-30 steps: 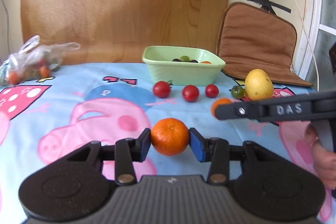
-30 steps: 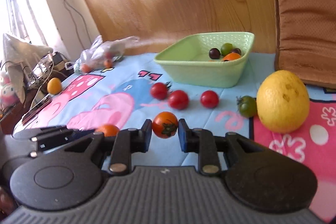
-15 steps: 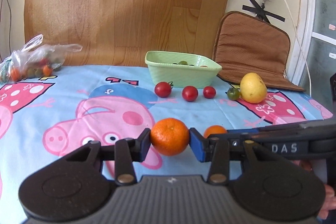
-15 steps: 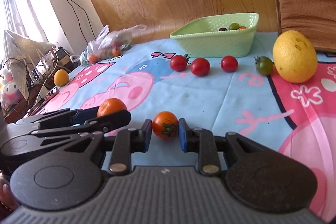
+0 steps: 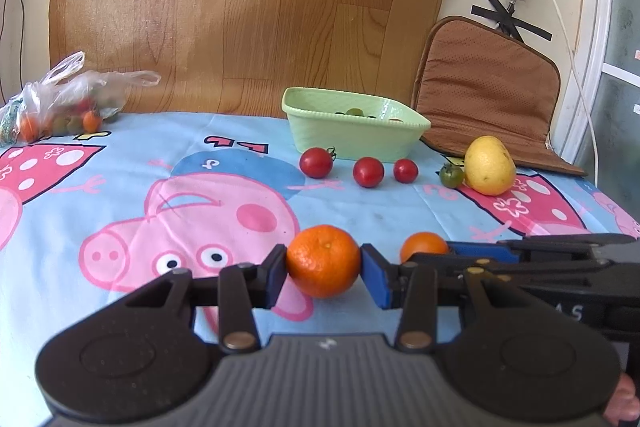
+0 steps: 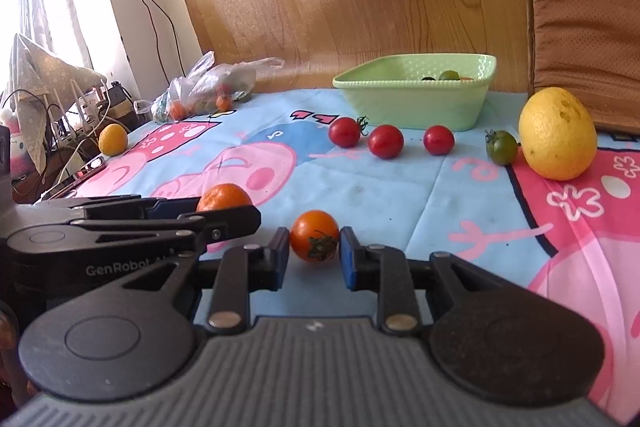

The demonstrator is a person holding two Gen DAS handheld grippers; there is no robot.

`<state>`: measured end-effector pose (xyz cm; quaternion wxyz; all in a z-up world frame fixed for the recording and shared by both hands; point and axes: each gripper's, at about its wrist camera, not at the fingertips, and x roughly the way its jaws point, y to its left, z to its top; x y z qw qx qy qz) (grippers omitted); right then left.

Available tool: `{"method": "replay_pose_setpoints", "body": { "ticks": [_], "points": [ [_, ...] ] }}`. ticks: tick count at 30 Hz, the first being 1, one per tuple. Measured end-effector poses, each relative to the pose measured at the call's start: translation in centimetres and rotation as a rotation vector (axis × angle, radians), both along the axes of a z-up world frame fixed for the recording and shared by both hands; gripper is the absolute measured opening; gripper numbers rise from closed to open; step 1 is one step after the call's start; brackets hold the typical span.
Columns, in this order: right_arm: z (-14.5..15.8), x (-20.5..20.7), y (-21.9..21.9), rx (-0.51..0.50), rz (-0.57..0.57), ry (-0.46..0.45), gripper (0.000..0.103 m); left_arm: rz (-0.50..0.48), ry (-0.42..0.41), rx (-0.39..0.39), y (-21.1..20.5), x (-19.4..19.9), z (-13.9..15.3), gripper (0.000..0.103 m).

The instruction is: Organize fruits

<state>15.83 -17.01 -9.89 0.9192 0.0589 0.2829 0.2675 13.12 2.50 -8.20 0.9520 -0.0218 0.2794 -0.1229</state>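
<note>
- The left hand-held gripper is clamped on a round orange mandarin with pebbled peel, its blue pads pressing the fruit's two sides at the widest part, low over the cartoon-printed blue and pink cloth covering the worktop.
- The right hand-held gripper is closed on a small orange cherry tomato with a green calyx, just beside the left one.
- Handling, as a judgement: the mandarin looks light and slightly yielding, so a hold across its middle suits it; the tomato's skin is smooth and thin, likely to slip or split under a hard squeeze, so it wants a gentle grip across its middle.
- Well ahead of both grippers stands a pale green square plastic basket, already holding a few small fruits; three red tomatoes, a green tomato and a yellow lemon lie just before it.
- Only the right wrist view shows a second yellow-orange fruit at the cloth's far left edge and the tomato's calyx.
</note>
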Motion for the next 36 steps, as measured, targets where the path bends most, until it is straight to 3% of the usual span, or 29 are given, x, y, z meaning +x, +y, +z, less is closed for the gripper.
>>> {"method": "replay_pose_setpoints", "body": {
  "ticks": [11,36],
  "points": [
    [0.15,-0.28,-0.67,0.033,-0.056,-0.015,0.030,0.017,0.024,0.002,0.10,0.36,-0.17,0.040],
    [-0.20,0.14,-0.15,-0.005,-0.062,0.023,0.030,0.033,0.040,-0.010,0.42,0.58,-0.32,0.046]
  ]
}}
